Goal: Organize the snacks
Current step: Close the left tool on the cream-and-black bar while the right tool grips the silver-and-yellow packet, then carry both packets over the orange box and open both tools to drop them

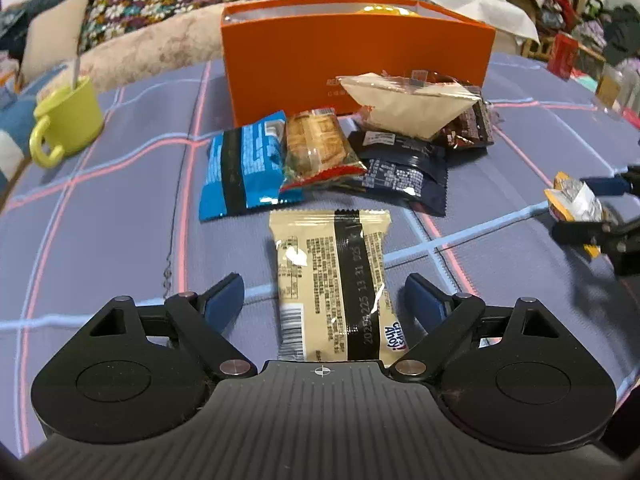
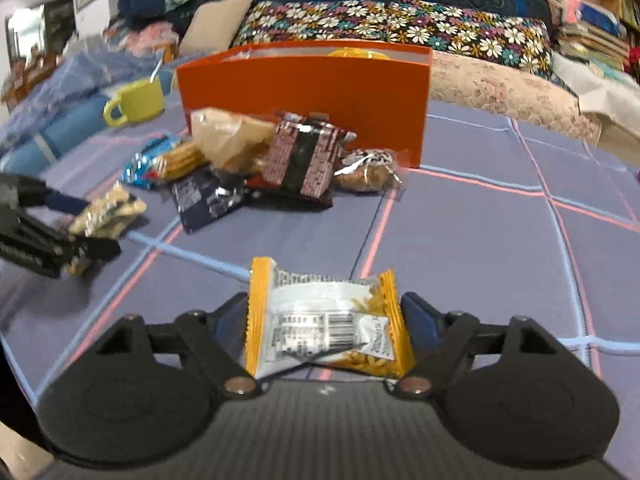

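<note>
A beige Chips Ahoy packet (image 1: 332,280) lies flat on the checked cloth between the fingers of my left gripper (image 1: 325,282), which is open with a gap on each side of the packet. My right gripper (image 2: 324,300) is shut on a yellow and white snack packet (image 2: 324,328), its pads against both yellow edges. The left wrist view shows that packet (image 1: 572,200) held at the far right. Behind lies a pile of snacks: a blue packet (image 1: 244,172), a clear biscuit pack (image 1: 320,148), a dark navy packet (image 1: 404,168) and a beige bag (image 1: 412,104). An open orange box (image 1: 352,52) stands behind the pile.
A yellow-green mug (image 1: 68,116) with a spoon stands at the left on the blue checked cloth (image 1: 100,220). A sofa with a floral cover (image 2: 400,28) runs behind the box. Cluttered shelves and papers (image 1: 560,8) fill the far right.
</note>
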`<state>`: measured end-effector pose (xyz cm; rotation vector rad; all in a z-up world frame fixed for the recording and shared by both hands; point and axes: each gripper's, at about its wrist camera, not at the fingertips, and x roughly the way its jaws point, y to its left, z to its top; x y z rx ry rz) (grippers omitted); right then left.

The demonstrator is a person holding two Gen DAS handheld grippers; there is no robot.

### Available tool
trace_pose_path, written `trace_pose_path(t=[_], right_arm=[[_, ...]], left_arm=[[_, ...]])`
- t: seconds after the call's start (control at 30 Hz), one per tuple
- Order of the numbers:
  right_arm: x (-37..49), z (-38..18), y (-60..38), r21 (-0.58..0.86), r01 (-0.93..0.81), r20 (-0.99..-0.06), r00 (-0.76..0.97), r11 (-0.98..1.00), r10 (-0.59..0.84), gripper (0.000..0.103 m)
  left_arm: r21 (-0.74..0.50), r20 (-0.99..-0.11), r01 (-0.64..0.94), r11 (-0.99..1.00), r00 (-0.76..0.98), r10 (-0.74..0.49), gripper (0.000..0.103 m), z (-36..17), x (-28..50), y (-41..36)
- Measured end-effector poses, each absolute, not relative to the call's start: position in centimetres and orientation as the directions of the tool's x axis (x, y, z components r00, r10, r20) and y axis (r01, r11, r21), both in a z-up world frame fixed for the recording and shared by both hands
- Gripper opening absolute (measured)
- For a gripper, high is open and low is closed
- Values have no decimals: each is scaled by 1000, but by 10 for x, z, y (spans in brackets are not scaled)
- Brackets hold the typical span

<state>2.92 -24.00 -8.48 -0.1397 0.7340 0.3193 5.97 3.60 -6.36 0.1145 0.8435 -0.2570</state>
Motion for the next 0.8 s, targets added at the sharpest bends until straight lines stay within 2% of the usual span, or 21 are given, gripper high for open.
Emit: trace_pose_path(t=[0.03, 0.07, 0.1, 0.13, 0.17, 0.2, 0.27, 0.3, 0.4, 0.53, 0.8], right_arm=[[28, -85, -242, -8, -332, -676, 697, 943, 239, 82], [25, -86, -245, -9, -329, -672, 701, 944, 238, 82], [23, -87, -248, -7, -325, -667, 706, 946, 237, 82], [19, -87, -250, -7, -320, -661, 712, 947, 236, 77], [15, -86, -252, -9, -314, -655, 719, 950, 232, 67], [12, -85, -253, -6, -310, -651, 723, 951, 231, 66], [5, -81, -257, 18, -303, -636, 732, 953, 245, 56], [2, -76, -259, 38, -304, -631, 731, 952, 258, 54], [-5, -61, -260, 40, -303, -586, 765, 952, 268, 54], [-2, -34, -260, 22, -300, -500, 823, 954, 271, 54], [109, 22, -246, 72, -299, -355, 884, 952, 304, 54]], left_arm=[[-2, -749, 274, 962, 637, -183, 65, -64, 59, 36], [-7, -746, 278, 960, 638, -190, 57, -63, 58, 36], [-6, -737, 288, 958, 645, -199, 34, -61, 57, 35], [-6, -729, 302, 953, 651, -211, 18, -59, 55, 34], [-7, -734, 301, 953, 645, -210, 17, -58, 56, 33], [-16, -738, 293, 956, 642, -209, 17, -57, 57, 33], [-10, -743, 273, 962, 642, -190, 17, -54, 57, 34], [-19, -734, 263, 965, 652, -192, 17, -49, 55, 35], [-96, -686, 252, 963, 684, -248, 17, -27, 45, 45], [-134, -628, 241, 961, 729, -271, 17, 4, 45, 49], [-179, -533, 226, 957, 796, -288, 18, 68, 155, 25]])
